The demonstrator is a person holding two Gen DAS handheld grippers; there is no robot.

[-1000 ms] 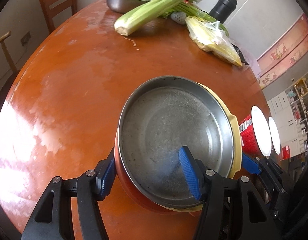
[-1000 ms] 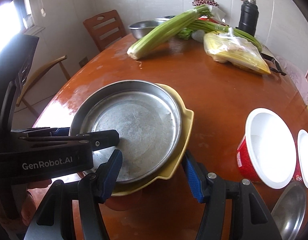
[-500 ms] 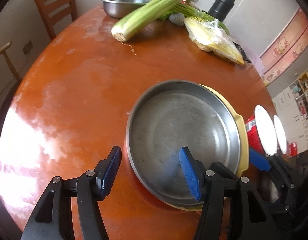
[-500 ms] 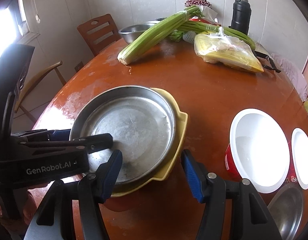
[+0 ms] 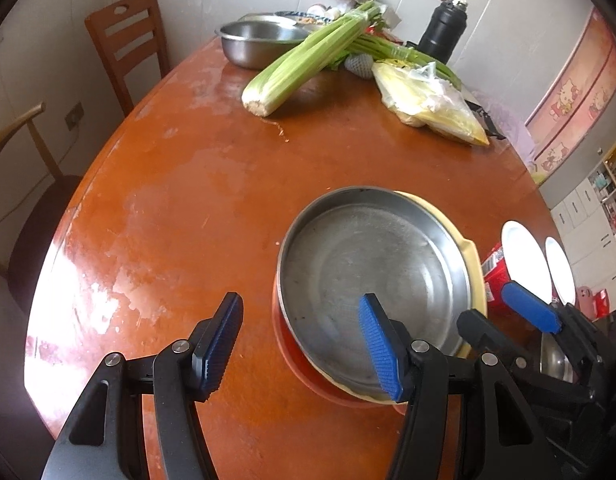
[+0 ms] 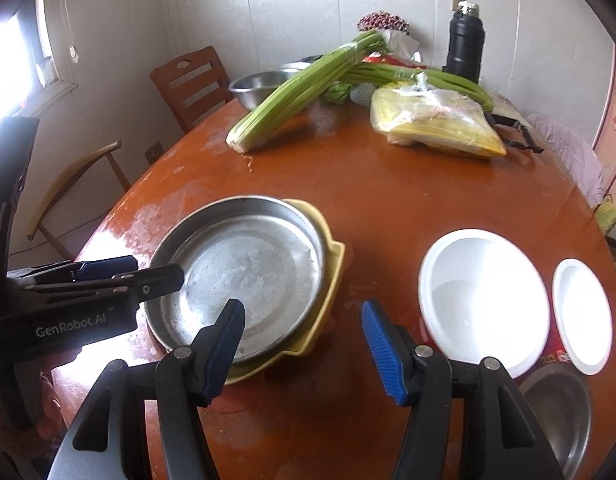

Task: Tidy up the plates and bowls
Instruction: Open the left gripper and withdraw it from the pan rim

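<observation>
**Plates nested on the round table, both grippers clear**

Steel round pan (image 6: pixel 244 276) sits nested in a pale yellow dish with a lug handle (image 6: pixel 327 276), and from my left wrist camera an orange-red bowl (image 5: pixel 292 354) shows beneath both. The stack rests on the worn reddish-brown round table (image 5: pixel 180 208), near its front edge.

Left to right in my right wrist view: my left gripper (image 6: pixel 108 274) comes in from the left edge, its black tip over the pan's near-left rim; I cannot tell whether it touches. From the left wrist camera its jaws stand partly open and empty, one blue pad (image 5: pixel 222 346) over bare table, the other over the pan's floor.

My right gripper (image 6: pixel 304 354) hangs just right of the stack, jaws partly open, nothing between them. Its left pad overlaps the pan's near rim in the picture; the right one is over bare table.

Further right stand a large red bowl with white inside (image 6: pixel 483 300) and a smaller matching one (image 6: pixel 583 316), close together. In front of them is a small steel bowl (image 6: pixel 555 412).

Far side: a celery bunch (image 6: pixel 304 88), a steel basin (image 6: pixel 264 84), a bagged yellow food (image 6: pixel 435 128), a black flask (image 6: pixel 463 44).
</observation>
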